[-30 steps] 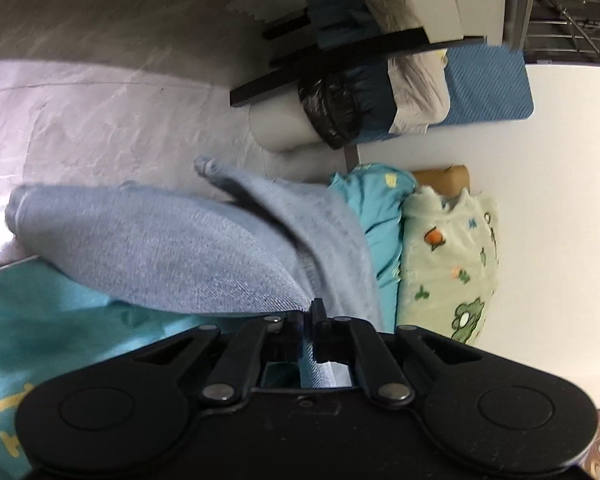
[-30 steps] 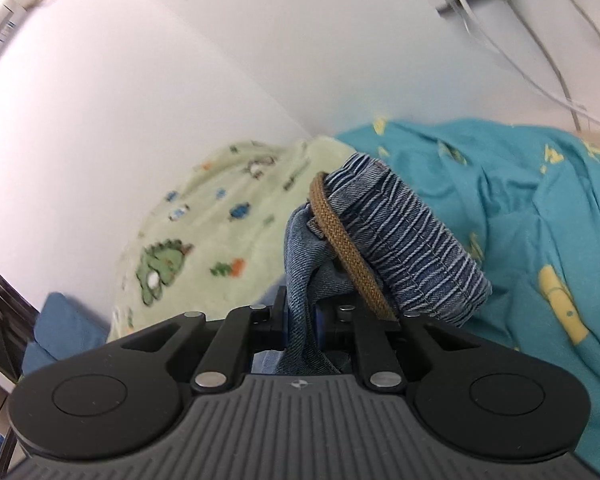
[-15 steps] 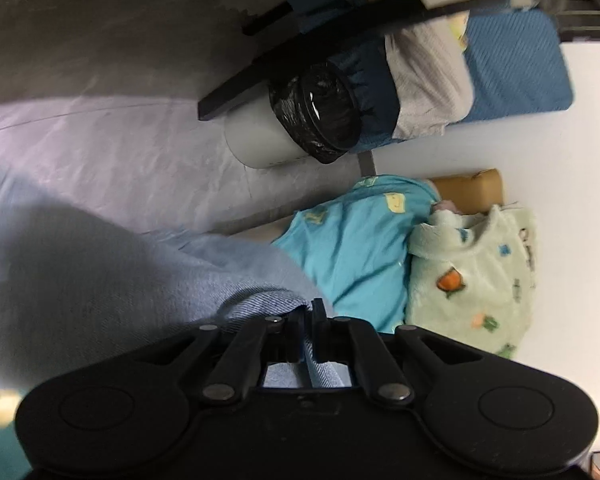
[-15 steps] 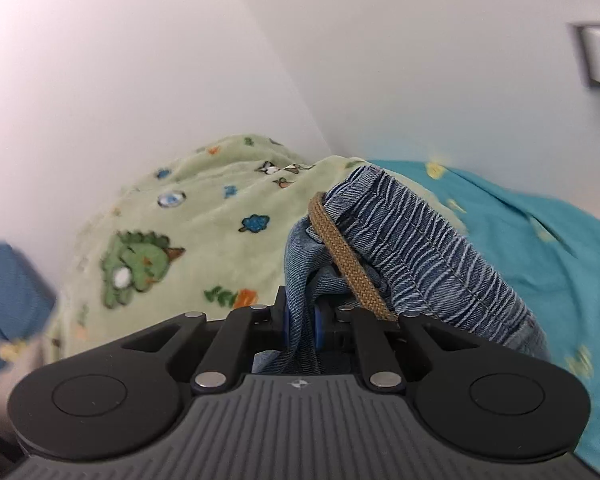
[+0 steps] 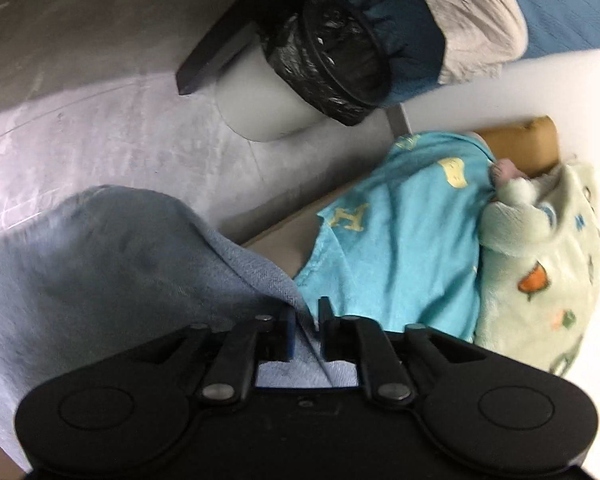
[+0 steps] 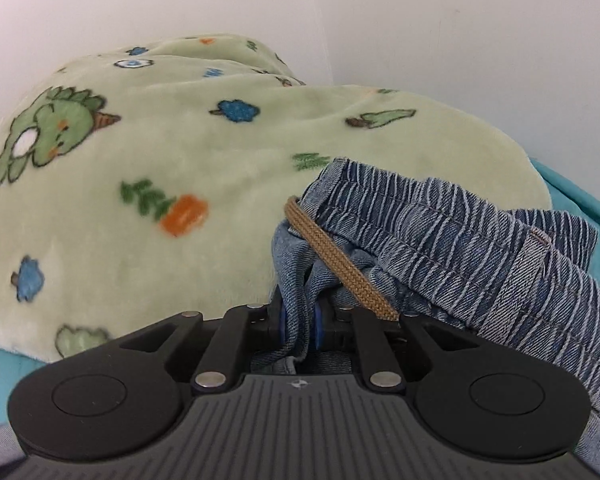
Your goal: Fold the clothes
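Note:
A pair of blue denim jeans is held by both grippers. In the left wrist view my left gripper (image 5: 305,334) is shut on the pale inner side of the jeans leg (image 5: 100,280), which hangs to the left over the floor. In the right wrist view my right gripper (image 6: 300,330) is shut on the jeans at the elastic waistband (image 6: 440,232), with a brown drawstring (image 6: 340,264) lying across the right finger. The rest of the jeans is hidden.
A teal bedsheet (image 5: 400,240) covers the bed. A green dinosaur-print fleece blanket (image 6: 180,160) is bunched against the white wall (image 6: 340,12). A white bin with a black liner (image 5: 312,76) stands on the grey floor beside a dark table leg.
My left gripper has lifted and swung toward the bed's edge, and the jeans leg now hangs nearer the camera. My right gripper has turned toward the green blanket and moved closer to it.

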The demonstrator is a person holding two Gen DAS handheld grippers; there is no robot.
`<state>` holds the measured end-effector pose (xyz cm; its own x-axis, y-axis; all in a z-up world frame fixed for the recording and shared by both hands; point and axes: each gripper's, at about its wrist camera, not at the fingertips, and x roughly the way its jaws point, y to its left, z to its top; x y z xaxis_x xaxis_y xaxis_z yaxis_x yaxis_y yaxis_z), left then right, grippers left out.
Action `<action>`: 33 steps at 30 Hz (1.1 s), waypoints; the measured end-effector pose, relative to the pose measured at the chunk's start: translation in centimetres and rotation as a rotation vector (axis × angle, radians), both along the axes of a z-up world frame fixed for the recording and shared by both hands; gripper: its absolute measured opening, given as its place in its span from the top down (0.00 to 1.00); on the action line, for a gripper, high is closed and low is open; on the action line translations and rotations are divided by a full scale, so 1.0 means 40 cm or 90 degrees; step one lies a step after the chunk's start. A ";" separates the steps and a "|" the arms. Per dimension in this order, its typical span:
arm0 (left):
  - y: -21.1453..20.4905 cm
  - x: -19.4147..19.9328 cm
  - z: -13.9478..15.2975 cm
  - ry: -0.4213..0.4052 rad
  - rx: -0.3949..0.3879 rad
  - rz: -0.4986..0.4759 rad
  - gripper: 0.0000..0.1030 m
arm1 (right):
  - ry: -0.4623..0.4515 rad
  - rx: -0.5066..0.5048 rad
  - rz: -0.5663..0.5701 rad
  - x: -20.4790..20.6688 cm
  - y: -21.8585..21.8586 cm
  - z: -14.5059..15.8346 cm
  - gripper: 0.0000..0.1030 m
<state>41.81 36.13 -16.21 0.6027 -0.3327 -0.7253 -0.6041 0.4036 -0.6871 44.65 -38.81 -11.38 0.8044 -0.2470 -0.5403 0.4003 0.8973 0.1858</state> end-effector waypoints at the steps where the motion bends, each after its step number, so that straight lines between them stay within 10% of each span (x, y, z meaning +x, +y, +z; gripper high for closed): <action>1: 0.007 -0.021 0.012 -0.013 0.004 0.000 0.70 | 0.002 0.004 0.005 -0.006 -0.004 0.004 0.84; 8: 0.085 -0.253 0.042 -0.073 -0.032 0.025 0.44 | -0.007 0.018 0.045 -0.099 0.018 0.050 0.47; 16: 0.133 -0.497 -0.085 -0.006 -0.198 0.117 0.37 | 0.004 -0.032 0.094 -0.363 0.073 0.096 0.43; 25: 0.102 -0.432 -0.213 -0.041 -0.277 0.164 0.30 | 0.005 0.044 0.071 -0.580 0.104 0.188 0.41; 30: 0.119 -0.356 -0.251 -0.051 -0.281 0.179 0.35 | 0.015 0.153 0.018 -0.631 0.112 0.171 0.40; 33: 0.126 -0.314 -0.249 -0.036 -0.221 0.182 0.69 | 0.027 0.168 0.010 -0.622 0.124 0.144 0.40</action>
